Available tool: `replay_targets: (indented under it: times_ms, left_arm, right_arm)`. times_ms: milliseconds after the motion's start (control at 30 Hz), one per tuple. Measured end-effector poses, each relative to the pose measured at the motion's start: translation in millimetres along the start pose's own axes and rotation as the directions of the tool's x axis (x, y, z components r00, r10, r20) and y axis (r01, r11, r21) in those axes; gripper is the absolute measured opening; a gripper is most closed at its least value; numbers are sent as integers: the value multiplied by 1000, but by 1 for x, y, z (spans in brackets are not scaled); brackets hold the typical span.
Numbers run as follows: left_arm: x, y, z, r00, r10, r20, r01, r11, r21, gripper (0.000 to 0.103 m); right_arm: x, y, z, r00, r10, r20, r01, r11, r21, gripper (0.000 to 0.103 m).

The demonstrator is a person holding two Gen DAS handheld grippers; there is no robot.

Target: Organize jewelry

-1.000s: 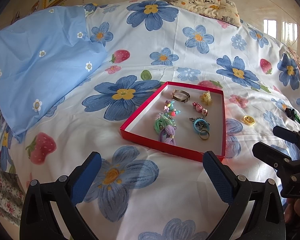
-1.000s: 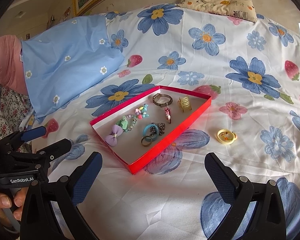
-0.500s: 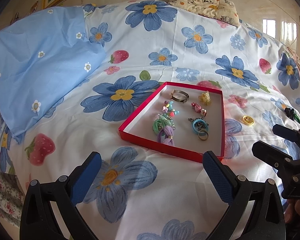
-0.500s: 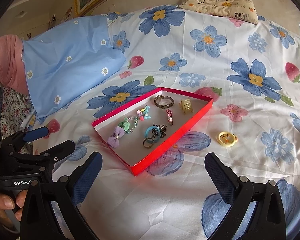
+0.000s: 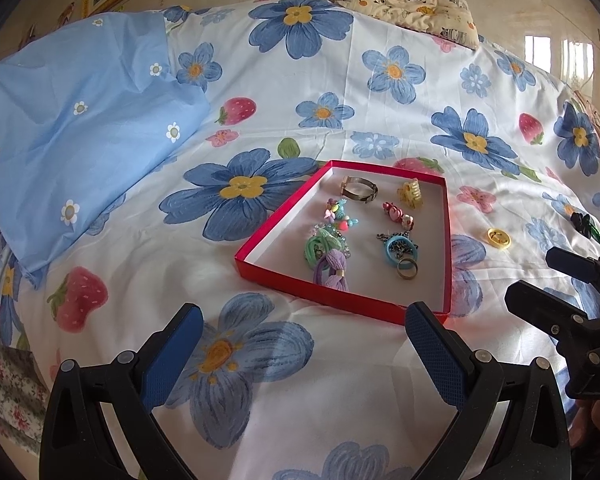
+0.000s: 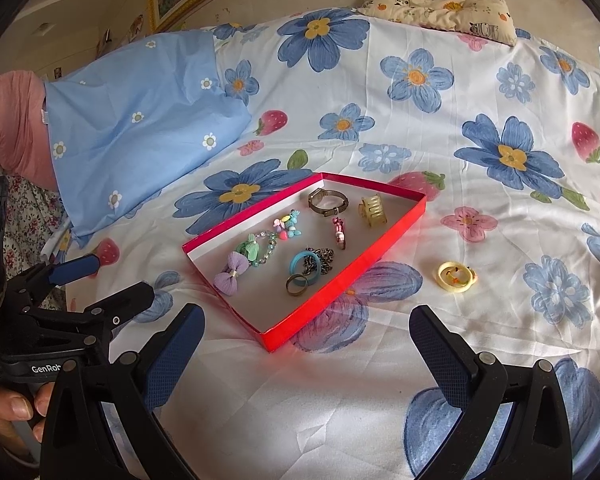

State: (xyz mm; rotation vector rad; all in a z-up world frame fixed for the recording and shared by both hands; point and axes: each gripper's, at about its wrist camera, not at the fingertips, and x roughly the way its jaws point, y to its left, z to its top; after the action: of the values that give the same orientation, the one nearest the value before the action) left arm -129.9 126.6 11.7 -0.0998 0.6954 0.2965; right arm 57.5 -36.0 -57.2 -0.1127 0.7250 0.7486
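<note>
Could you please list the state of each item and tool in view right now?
Left tool: open, empty, above the bedsheet.
Right tool: open, empty.
Red box: lidless, flat on the bedsheet, holding jewelry.
Yellow ring: outside the box, lying on the bedsheet.
Purple bow: inside the box.
Yellow hair claw: inside the box.
Dark item: outside the box, details unclear.
</note>
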Motion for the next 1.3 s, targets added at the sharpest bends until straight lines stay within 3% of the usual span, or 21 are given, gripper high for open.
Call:
replay_targets:
  times_ms: [1300]
  left_arm:
    - [13,-5,3,1000,-5,-7,5,1000,11,102]
  right_arm:
    - [7,-5,0,1000,5,-10,-5,1000,9,103]
